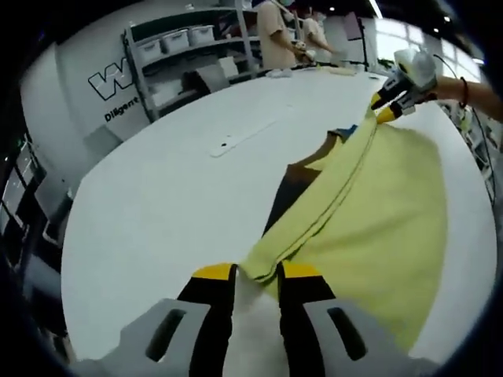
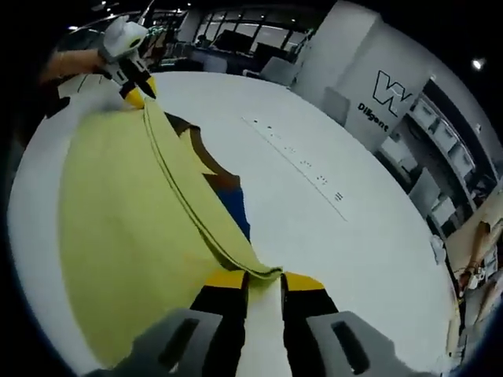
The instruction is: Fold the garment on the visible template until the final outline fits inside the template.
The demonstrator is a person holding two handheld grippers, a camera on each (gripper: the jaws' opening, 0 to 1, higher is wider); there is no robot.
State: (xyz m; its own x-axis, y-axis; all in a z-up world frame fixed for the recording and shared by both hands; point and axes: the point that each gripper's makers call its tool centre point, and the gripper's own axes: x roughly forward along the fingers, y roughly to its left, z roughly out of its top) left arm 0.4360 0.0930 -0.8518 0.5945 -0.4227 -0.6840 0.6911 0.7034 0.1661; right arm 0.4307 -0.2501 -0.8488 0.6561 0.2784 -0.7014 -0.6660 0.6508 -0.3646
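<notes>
A yellow garment (image 1: 385, 204) (image 2: 126, 220) lies spread on the white table, its folded edge pulled taut between both grippers. My left gripper (image 1: 258, 275) is shut on one corner of that edge; in the right gripper view it appears at the far end (image 2: 134, 93). My right gripper (image 2: 264, 279) is shut on the other corner, and it shows far off in the left gripper view (image 1: 387, 107). A brown and blue template (image 1: 295, 184) (image 2: 224, 188) peeks out from under the garment along the lifted edge.
The white table (image 1: 173, 204) (image 2: 338, 220) stretches wide beside the garment, with a thin strip (image 1: 240, 137) lying on it. Shelves with bins (image 1: 177, 47) and people (image 1: 275, 31) stand beyond the far edge. A person's arm (image 1: 464, 88) holds the far gripper.
</notes>
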